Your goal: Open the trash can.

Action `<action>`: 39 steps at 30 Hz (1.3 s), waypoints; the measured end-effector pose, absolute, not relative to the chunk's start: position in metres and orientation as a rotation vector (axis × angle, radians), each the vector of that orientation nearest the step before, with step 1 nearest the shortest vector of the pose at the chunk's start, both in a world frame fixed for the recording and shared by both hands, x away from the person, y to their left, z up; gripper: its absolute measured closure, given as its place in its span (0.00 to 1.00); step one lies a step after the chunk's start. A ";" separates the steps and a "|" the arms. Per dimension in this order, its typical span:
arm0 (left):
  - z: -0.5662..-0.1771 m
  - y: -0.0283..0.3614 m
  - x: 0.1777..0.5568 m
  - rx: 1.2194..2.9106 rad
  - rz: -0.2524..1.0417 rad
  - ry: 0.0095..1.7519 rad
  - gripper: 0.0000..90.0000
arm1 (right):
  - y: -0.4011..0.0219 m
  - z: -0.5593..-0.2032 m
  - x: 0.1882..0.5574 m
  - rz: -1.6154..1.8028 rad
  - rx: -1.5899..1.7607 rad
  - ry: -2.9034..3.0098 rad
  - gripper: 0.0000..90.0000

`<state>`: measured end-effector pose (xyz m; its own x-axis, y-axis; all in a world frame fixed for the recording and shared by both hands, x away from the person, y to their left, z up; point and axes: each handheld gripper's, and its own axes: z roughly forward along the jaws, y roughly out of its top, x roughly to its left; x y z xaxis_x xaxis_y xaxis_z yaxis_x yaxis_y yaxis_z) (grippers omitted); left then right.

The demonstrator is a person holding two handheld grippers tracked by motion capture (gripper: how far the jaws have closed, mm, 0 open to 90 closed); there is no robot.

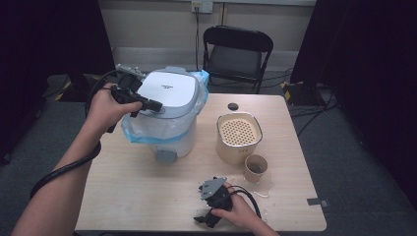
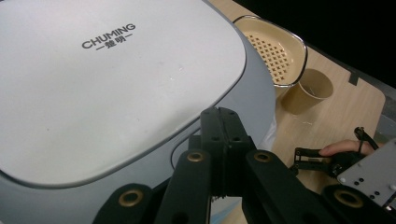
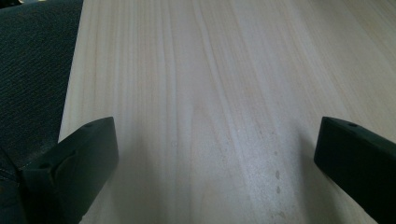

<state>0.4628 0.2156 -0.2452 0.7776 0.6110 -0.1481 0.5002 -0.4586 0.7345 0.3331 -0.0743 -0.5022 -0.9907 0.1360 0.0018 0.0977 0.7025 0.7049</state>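
Note:
A white pedal bin [image 1: 169, 130] with a blue bag liner [image 1: 133, 132] stands on the wooden table [image 1: 142, 196]. Its white lid [image 2: 107, 84], rimmed in grey and marked CHUMING, is down. My left gripper [image 1: 153, 104] is shut with nothing between its jaws, and its tips [image 2: 224, 119] lie at the lid's grey front-left rim. Whether they press on the rim I cannot tell. My right gripper [image 1: 204, 216] rests on the table near the front edge, and in its own view it [image 3: 217, 133] stands open over bare wood.
A beige container [image 1: 238, 140] with a perforated top stands right of the bin, with a paper cup [image 1: 255, 168] in front of it and wet marks [image 1: 261, 192] nearby. A small black disc [image 1: 233, 106] lies behind. A black folding chair [image 1: 237, 56] stands beyond the table.

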 end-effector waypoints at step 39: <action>-0.252 0.223 0.449 2.126 0.144 0.804 0.98 | -0.074 -0.502 0.333 1.178 0.194 2.847 0.00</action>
